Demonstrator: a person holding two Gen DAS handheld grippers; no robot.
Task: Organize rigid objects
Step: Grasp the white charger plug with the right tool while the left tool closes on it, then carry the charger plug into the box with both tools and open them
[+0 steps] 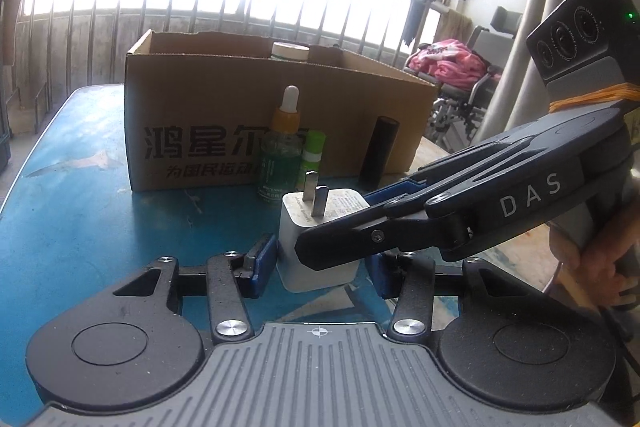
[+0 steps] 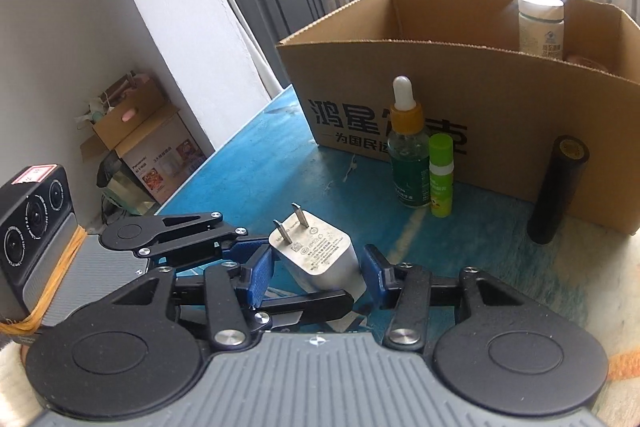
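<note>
Left gripper (image 1: 318, 267) is spread open, pads either side of the white USB charger (image 1: 320, 239) but apparently not pressing it; your right gripper (image 2: 316, 275) also straddles the charger with jaws apart, a gap showing at each blue pad (image 2: 262, 273). Charger stands on the blue table (image 1: 80, 187), prongs up, tilted slightly, in front of the cardboard box (image 1: 256, 99); a white-capped jar (image 2: 540, 23) is already inside the box. Dropper bottle (image 2: 408, 151), green tube (image 2: 440, 175) and black cylinder (image 2: 556, 187) stand outside, against the box's front wall. Judgement: step in hand is grasping the charger. Next: close one gripper only, withdraw the other to avoid collision; lift over the box wall, release inside.
</note>
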